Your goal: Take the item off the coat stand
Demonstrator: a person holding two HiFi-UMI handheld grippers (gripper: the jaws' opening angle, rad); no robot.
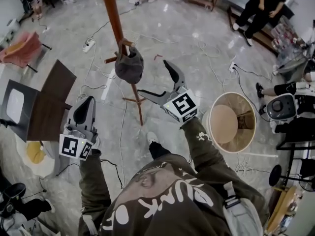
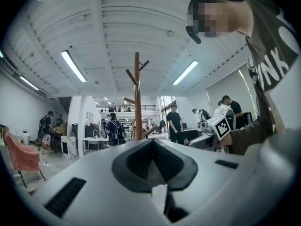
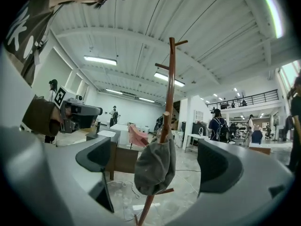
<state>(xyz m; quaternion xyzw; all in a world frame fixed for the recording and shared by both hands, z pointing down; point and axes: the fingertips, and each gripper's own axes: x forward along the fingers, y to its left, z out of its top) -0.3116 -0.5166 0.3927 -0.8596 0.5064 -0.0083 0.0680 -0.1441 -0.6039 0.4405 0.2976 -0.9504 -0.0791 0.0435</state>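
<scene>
A grey cap (image 1: 129, 65) hangs on a peg of the brown wooden coat stand (image 1: 114, 18), which rises from the floor ahead of me. My right gripper (image 1: 153, 77) is open, with its jaws spread just right of the cap and not touching it. In the right gripper view the cap (image 3: 155, 166) hangs between the open jaws of the right gripper (image 3: 157, 159), a little beyond them, on the coat stand (image 3: 169, 93). My left gripper (image 1: 87, 102) is shut and empty, low at the left, away from the stand. The left gripper view shows the left gripper (image 2: 153, 154) shut and the coat stand (image 2: 138, 98) farther off.
A round tan bin (image 1: 231, 122) stands on the floor at the right. A dark brown table (image 1: 49, 102) and a white chair (image 1: 15, 104) are at the left. Cables (image 1: 118, 127) run over the floor around the stand's feet. People (image 1: 261, 6) stand at the back right.
</scene>
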